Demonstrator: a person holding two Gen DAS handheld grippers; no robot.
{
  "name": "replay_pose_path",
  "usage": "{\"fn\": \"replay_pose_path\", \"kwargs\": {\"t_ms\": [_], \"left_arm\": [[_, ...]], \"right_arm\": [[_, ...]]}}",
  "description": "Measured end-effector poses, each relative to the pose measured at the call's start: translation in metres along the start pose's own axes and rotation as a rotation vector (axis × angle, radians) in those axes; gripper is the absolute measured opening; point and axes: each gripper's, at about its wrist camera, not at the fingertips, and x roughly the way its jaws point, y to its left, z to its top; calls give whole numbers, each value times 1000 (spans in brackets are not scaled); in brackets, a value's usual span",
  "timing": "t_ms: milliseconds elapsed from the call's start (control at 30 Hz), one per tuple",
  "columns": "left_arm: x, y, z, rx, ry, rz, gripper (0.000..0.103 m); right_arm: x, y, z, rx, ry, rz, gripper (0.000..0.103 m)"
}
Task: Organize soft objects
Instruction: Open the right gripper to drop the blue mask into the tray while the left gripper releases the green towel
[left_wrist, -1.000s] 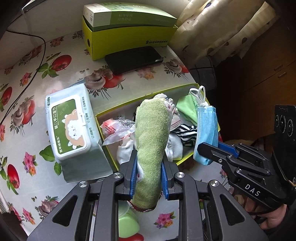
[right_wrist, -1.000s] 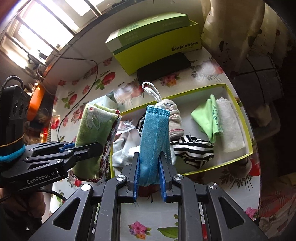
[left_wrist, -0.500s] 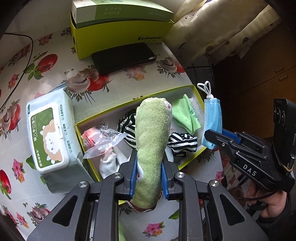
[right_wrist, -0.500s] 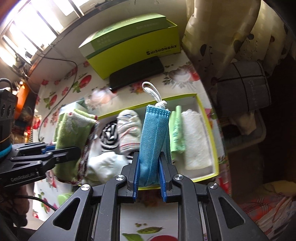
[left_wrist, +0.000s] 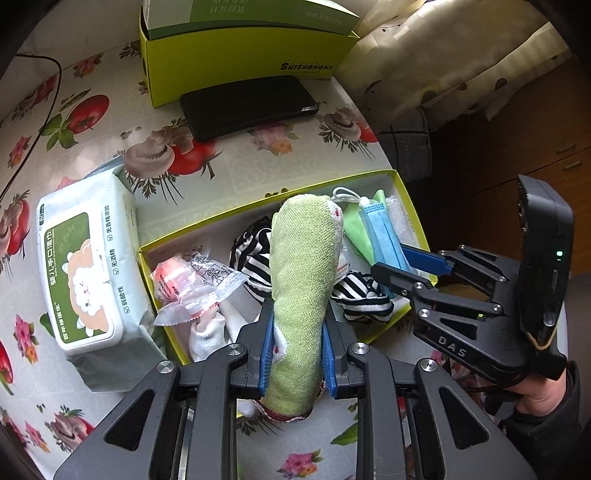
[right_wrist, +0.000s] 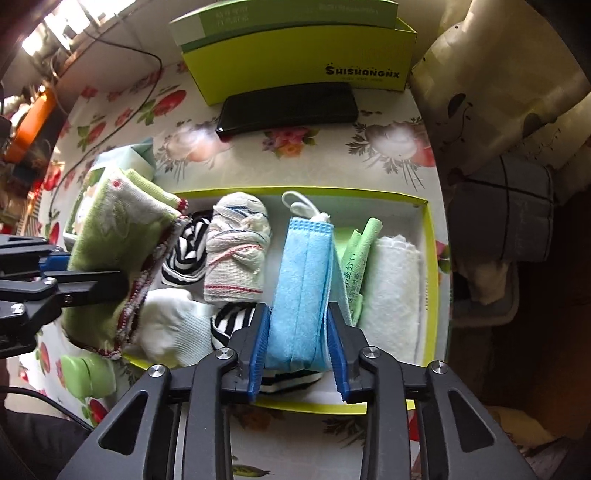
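The left tongs (left_wrist: 297, 354) were clamped on a rolled green terry towel (left_wrist: 301, 280), its blue pads pressing both sides of the coarse looped cloth, which stood up out of the jaws over the near edge of the yellow-green box (right_wrist: 430, 258). The right tongs (right_wrist: 298, 354) had just been opening: the folded blue face mask (right_wrist: 303, 291) stood between the blue pads, the left pad against it and the right pad a little clear, so the grip looked released. The mask, smooth non-woven fabric with a white ear loop at its far end, stood inside the box between a bundled pale knitted sock (right_wrist: 236, 251) and a folded light-green cloth (right_wrist: 356, 266).

Further right in the box lay a flat white fluffy towel (right_wrist: 391, 291). Towards its left side were black-and-white striped socks (right_wrist: 186, 253), a white sock (right_wrist: 170, 328) and a crinkly clear plastic packet (left_wrist: 195, 280).

Beside the box on the flower-printed bench (left_wrist: 236, 162) sat a soft pack of wet wipes (left_wrist: 85, 273). Beyond it lay a flat black phone (left_wrist: 249, 105), and behind that a rigid yellow-green carton (left_wrist: 236, 62).
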Motion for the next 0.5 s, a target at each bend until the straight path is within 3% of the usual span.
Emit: {"fn": "replay_pose_path", "kwargs": {"t_ms": [300,433,500], "left_arm": [[2,4,3,-17,1,-5,23],[5,5,4,-26,10,-9,23],[8,5,4,-35,19,-12,23]], "right_arm": [[-18,-10,-8,117,-85,85,31],[-8,-9,-10,127,-60,68,16],[0,-11,-9,135,-57,65,16]]}}
